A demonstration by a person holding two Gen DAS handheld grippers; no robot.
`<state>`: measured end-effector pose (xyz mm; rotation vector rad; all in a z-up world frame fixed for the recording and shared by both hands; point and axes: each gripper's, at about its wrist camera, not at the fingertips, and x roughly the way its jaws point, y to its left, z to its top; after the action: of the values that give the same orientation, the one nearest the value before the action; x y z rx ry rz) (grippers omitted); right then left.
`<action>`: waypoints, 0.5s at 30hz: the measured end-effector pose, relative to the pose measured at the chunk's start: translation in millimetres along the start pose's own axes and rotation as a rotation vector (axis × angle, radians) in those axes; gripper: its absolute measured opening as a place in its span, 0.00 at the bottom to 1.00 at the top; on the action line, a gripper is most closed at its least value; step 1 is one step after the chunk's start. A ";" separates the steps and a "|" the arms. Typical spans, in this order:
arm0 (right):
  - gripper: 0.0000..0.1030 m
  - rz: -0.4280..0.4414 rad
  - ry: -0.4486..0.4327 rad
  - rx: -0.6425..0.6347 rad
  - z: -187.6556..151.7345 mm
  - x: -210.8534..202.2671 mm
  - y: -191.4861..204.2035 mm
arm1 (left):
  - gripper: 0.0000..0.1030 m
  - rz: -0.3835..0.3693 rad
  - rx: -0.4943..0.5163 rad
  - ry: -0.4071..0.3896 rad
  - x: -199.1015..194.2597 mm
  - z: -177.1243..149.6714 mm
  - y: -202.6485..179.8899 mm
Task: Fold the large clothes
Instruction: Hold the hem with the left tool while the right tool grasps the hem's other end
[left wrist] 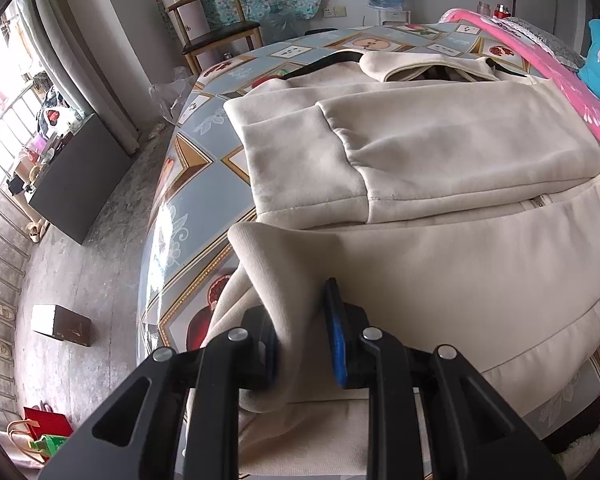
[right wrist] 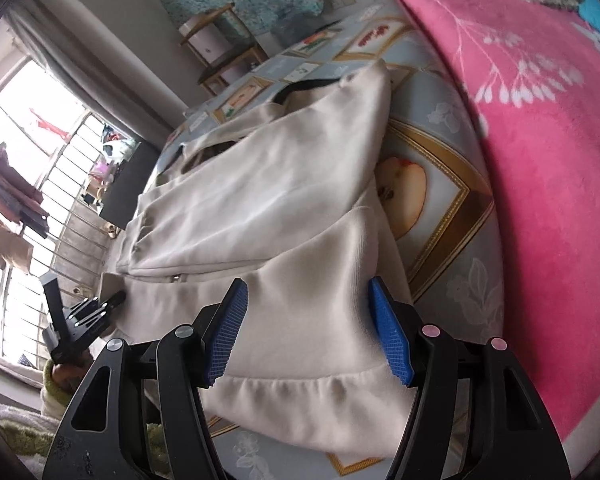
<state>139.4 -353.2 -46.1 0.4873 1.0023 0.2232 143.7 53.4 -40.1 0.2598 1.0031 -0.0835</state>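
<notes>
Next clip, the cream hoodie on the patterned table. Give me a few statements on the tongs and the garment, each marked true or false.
1. The left tongs pinch a fold of the cream hoodie. True.
2. The right tongs are clamped shut on the pink blanket. False: they stand open over the hoodie's hem.
3. The hoodie lies on the patterned table. True.
4. The hoodie's zipper is on a blue jacket. False: it is on the cream hoodie.

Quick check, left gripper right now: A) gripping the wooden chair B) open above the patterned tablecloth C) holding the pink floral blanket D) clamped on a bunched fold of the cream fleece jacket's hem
D: the left gripper has its blue pads closed on a bunched fold of the cream fleece jacket near the hem.
</notes>
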 end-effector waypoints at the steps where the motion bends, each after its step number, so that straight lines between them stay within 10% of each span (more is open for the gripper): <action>1: 0.59 0.005 0.009 0.010 1.0 4.0 -3.5 | 0.20 -0.001 -0.001 0.000 -0.2 -0.1 0.0; 9: 0.54 -0.035 0.054 -0.120 -11.3 1.1 12.4 | 0.20 -0.002 -0.002 -0.001 -0.5 0.0 -1.0; 15: 0.36 -0.253 0.069 -0.213 -15.1 15.8 29.9 | 0.20 0.006 -0.001 -0.001 -1.1 -0.5 -1.2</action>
<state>136.2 -316.5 -50.0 0.1575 1.0833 0.1180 142.5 52.3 -39.6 0.2620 1.0017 -0.0772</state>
